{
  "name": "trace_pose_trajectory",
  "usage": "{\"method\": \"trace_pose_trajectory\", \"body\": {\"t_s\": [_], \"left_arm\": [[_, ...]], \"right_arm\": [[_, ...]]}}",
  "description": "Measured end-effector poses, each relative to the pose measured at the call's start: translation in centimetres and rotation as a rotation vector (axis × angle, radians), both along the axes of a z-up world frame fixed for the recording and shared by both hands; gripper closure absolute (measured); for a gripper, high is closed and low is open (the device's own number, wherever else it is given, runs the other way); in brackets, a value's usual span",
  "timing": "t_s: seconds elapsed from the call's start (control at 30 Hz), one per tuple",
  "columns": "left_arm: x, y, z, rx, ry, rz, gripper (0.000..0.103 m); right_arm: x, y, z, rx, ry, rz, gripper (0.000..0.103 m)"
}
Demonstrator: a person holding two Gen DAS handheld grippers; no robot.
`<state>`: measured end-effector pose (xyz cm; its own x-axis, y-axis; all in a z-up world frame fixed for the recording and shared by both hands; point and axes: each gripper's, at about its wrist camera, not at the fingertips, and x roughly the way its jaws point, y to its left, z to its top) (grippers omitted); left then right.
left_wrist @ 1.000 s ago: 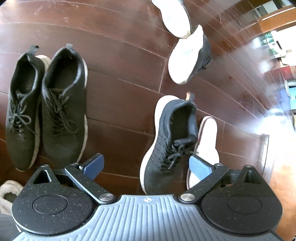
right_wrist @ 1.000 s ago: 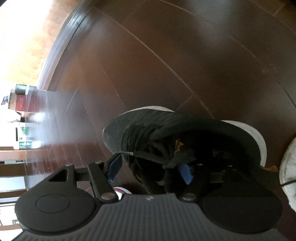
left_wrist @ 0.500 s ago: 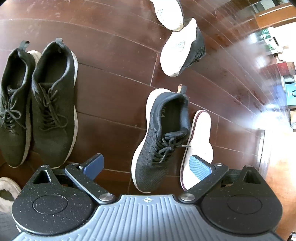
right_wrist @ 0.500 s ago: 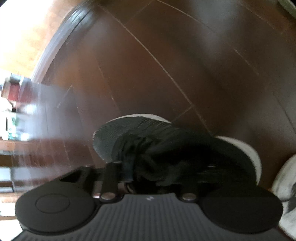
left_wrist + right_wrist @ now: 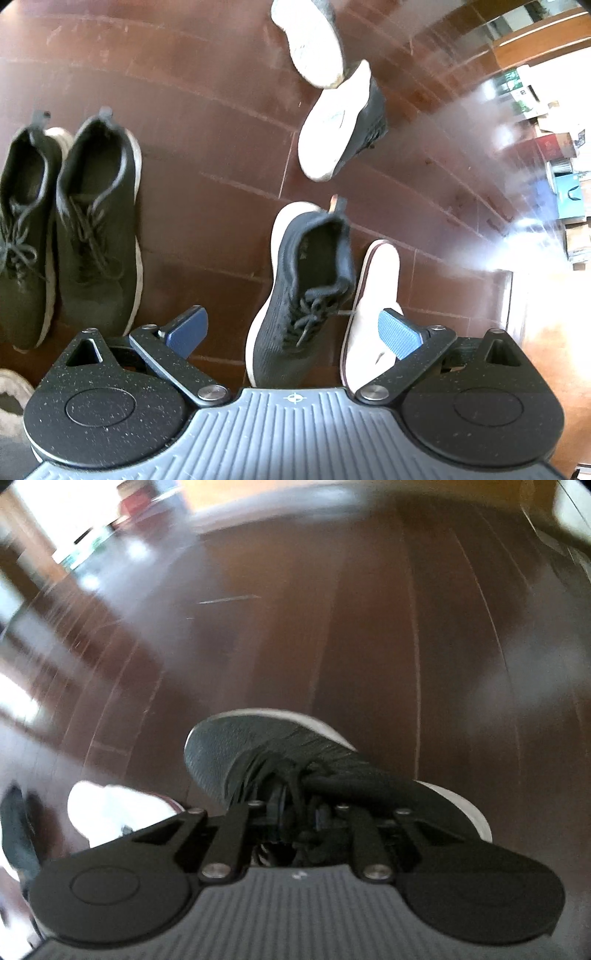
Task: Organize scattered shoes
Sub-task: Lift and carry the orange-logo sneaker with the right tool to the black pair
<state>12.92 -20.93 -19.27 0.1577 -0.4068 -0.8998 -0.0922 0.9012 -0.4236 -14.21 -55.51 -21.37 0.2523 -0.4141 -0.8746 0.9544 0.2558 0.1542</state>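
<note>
Left tongs (image 5: 293,332): spread wide, empty, above upright dark knit sneaker with white sole (image 5: 299,295) on brown wood floor (image 5: 207,192) | right tongs (image 5: 299,819): just closed, clamped on laces of black knit sneaker (image 5: 280,760).

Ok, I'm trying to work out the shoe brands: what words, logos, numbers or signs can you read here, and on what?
No word or number reads clearly.
Crosshair sign: on the left gripper, on its body.
Lettering inside the grey shoe: too blurred.
Marks on the white sole of the tipped shoe: too faint.
Green label on the boxes: too small.
Dark shoe, right wrist view: no text shows.
</note>
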Motion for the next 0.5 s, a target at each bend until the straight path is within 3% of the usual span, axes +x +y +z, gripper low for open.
{"method": "trace_pose_trajectory", "body": {"t_s": [0.17,0.3,0.5], "left_arm": [[1.1,0.3,2.0,0.058,-0.11,-0.035,0.003],[1.5,0.8,2.6,0.1,-0.15,-0.059,0.003],[1.9,2.2,3.6,0.141,-0.184,-0.077,0.003]], "right_arm": [[3.7,1.1,3.4,-0.103,0.057,0.33,0.087],[6.4,2.8,6.0,-0.158,0.065,0.562,0.087],[11.9,9.1,9.4,-0.283,0.147,1.1,0.087]]}}
